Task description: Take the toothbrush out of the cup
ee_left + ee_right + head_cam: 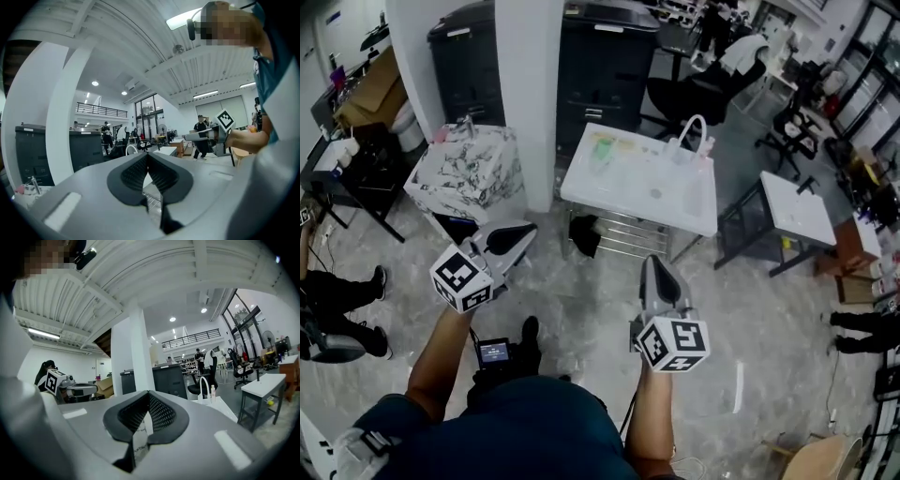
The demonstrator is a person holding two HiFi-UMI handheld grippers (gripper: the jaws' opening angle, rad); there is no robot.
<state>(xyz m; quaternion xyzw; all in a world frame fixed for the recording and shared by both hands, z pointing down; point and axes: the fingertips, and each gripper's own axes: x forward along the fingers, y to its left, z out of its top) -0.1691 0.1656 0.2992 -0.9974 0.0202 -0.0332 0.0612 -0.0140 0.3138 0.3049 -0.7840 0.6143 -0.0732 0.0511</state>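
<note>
In the head view, the person is holding the left gripper (523, 232) and the right gripper (654, 265) short of the white sink unit (684, 202), over a grey mottled floor (581, 300). Only this view is showing the sink unit's top. A small greenish thing (602, 150), probably the cup, is standing near its far left corner, well apart from both grippers. The toothbrush is too small to make out. A white pillar (525, 94) is rising just left of the sink unit, and dark cabinets (605, 66) are standing behind it.

The left gripper view is showing its jaws closed on nothing, with the sink unit's curved faucet (131, 149) beyond them.

The right gripper view is showing its jaws pressed together and empty, with a small white table (262, 383) standing right of the sink unit.
</note>
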